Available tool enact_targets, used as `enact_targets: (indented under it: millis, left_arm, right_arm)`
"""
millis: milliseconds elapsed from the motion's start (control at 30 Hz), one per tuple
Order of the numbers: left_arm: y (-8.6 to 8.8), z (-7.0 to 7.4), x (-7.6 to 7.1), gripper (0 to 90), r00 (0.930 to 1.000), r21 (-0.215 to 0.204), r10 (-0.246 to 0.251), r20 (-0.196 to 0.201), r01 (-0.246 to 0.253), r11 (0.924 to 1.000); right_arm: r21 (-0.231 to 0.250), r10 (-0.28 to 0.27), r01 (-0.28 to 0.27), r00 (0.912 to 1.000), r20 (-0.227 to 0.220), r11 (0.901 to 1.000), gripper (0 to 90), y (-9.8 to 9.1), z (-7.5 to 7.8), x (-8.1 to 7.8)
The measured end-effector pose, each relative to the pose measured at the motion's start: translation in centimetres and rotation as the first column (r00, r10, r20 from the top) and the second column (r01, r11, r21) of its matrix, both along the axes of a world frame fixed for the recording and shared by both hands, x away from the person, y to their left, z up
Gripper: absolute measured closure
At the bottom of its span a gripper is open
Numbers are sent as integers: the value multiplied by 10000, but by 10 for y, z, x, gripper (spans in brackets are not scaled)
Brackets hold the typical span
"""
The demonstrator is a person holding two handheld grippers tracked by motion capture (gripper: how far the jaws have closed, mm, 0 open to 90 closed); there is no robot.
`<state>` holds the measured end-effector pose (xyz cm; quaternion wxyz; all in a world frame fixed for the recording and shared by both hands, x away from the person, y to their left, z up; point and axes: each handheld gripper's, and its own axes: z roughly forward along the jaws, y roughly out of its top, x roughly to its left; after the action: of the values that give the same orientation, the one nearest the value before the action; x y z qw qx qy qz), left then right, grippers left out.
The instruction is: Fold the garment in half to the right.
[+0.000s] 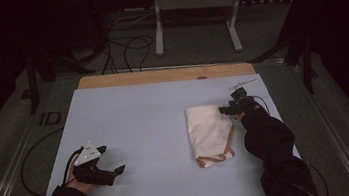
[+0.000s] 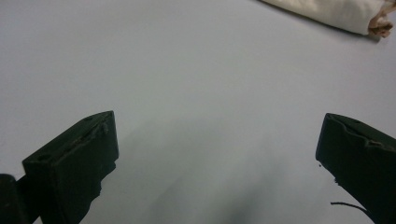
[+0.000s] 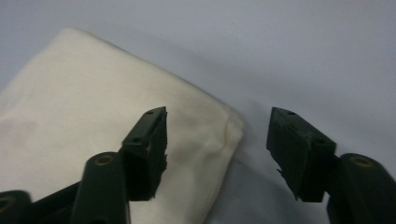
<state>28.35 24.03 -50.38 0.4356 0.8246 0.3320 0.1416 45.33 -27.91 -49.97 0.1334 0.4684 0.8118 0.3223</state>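
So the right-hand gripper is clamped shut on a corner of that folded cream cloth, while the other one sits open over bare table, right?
Not quite. The right gripper is open, not clamped: in the right gripper view its jaws stand apart above the corner of the cream cloth, pinching nothing. The rest holds: the left gripper sits open over the bare table.

A dim lab or test room: a bare pale-blue table (image 1: 141,132) stands alone, cables (image 1: 126,48) trail across the grey floor, and a metal stand (image 1: 191,5) sits behind.
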Motion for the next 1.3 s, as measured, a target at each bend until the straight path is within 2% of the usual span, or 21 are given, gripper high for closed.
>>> enact_targets:
  millis: [200, 400, 667, 800, 900, 1000, 1300]
  left_arm:
    - [2, -1, 1, 2, 10000, 6, 34, -65, -34, 10000]
    - [3, -1, 1, 2, 10000, -32, 84, -32, -84, 10000]
    - [5, -2, 1, 2, 9999, 10, 98, -72, -98, 10000]
    - [5, -2, 1, 2, 9999, 66, 87, -86, -86, 9999]
    - [5, -1, 1, 2, 9999, 68, 91, -58, -90, 9999]
    - [5, -1, 1, 2, 9999, 30, 102, -40, -102, 9999]
    - [6, -1, 0, 2, 10000, 42, 31, -49, -31, 10000]
  right_arm:
    - [572, 185, -193, 9997, 143, 9982, 260, 4, 11, -6]
    - [577, 513, -537, 9978, 419, 9969, 173, 17, 22, -11]
    - [863, 1172, -1221, 9913, 600, 9888, 129, 34, 30, -13]
    - [992, 1448, -1498, 9879, 556, 9837, 120, 44, 34, -14]
    - [917, 1631, -1674, 9852, 533, 9816, 116, 48, 35, -15]
    - [1048, 2010, -2046, 9786, 442, 9732, 112, 53, 38, -19]
    - [1102, 2413, -2493, 9670, 814, 9621, 103, 56, 47, -36]
